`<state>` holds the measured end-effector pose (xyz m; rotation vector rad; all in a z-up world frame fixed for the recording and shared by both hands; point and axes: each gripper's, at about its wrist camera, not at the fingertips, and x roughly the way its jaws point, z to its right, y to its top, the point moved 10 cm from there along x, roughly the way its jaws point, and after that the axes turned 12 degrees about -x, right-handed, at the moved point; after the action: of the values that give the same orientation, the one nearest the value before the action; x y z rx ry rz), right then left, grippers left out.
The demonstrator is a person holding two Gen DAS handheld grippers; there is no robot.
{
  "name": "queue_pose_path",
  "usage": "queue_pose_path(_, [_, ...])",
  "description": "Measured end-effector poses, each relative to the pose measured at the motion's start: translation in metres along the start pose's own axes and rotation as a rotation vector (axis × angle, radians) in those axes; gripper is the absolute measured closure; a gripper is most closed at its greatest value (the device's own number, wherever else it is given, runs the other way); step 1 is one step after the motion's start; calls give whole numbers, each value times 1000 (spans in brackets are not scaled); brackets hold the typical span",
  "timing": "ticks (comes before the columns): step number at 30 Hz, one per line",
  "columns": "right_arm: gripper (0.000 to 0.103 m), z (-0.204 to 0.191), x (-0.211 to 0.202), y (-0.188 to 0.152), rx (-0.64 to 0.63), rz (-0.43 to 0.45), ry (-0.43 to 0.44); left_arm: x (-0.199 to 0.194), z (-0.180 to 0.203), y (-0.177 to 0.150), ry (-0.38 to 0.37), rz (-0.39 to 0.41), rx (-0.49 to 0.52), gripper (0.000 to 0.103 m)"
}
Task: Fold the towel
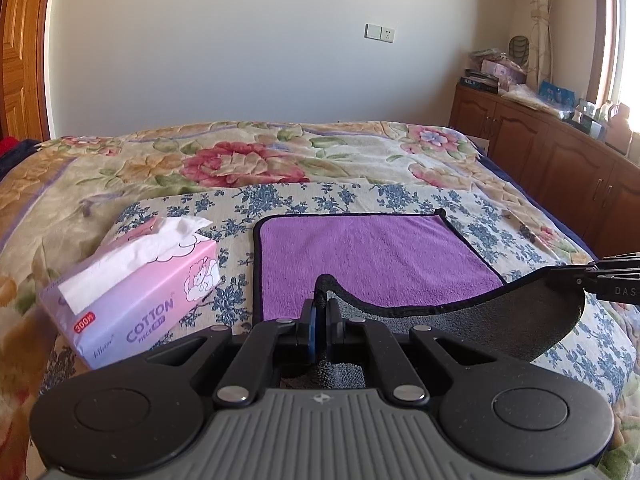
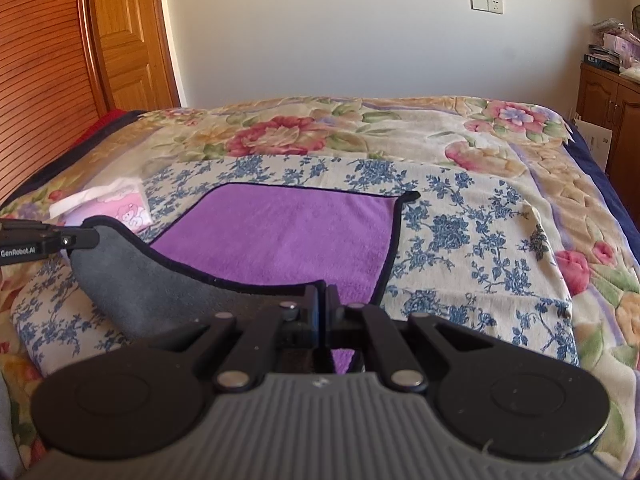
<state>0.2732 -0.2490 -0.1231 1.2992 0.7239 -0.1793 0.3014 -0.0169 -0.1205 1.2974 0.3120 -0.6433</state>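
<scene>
A purple towel (image 1: 372,260) with a dark trim and a grey underside lies on a bed (image 1: 240,160), resting on a cream cloth printed with blue flowers (image 2: 460,240) that covers the near part of the bed. Its far half is spread flat, purple side up. Its near edge is lifted off the bed and curls over so the grey side shows, sagging in a curve between two claws.

The left claw (image 1: 319,312) is pressed together on the towel's near left corner, the trim poking up between its fingers. The right claw (image 2: 321,300) is likewise clamped shut on the near right corner, with the trim running into its tips. In each wrist view the other claw appears at the frame's side, gripping the opposite end of the raised edge.

A pink and lilac tissue box (image 1: 136,300), marked "COTTON", sits on the blue-flowered cloth just beside the towel's left edge, a white tissue sticking out of its top. Beneath the cloth is a quilt with large red and pink flowers (image 2: 280,136) reaching to the bed's far edge. A wooden cabinet (image 1: 540,148) stands along the bed's right side, and a wooden door (image 2: 128,32) stands beyond its far left corner.
</scene>
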Motion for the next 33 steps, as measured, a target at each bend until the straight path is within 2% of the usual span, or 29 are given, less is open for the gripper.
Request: queue_pose_path(33, [99,17,33,22,-88,32,-23,39,-2,26,6,18,31,98])
